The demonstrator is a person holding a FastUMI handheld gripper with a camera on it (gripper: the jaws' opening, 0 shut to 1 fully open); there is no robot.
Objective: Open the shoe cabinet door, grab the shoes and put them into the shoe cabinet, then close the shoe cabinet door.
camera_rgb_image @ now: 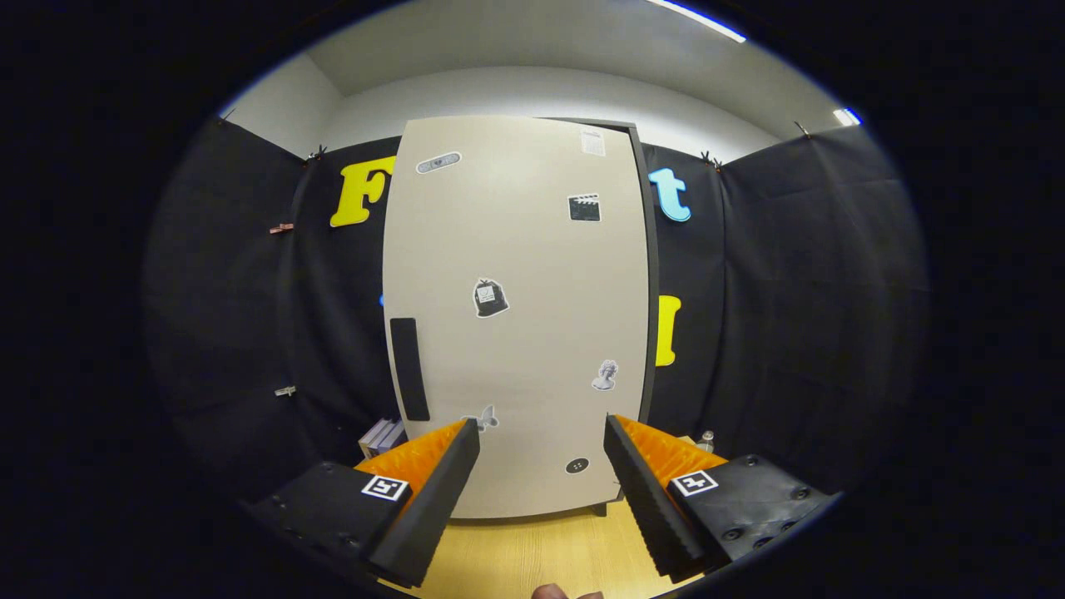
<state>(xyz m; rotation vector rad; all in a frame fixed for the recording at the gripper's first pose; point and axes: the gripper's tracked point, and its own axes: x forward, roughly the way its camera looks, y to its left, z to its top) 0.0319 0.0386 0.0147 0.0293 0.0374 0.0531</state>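
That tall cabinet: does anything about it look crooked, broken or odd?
Nothing stands out. The shoe cabinet door is shut and undamaged, stickers scattered over it, its dark handle intact. The open gripper holds nothing.

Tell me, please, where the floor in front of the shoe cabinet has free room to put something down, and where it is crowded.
Free: the wooden floor between the open gripper fingers, bordered behind by the shut cabinet door. Crowded: left of the cabinet, stacked boxes by the black cloth; right of it, a small bottle.

Fingers-mounted view — squarely facing cabinet door (516, 316)
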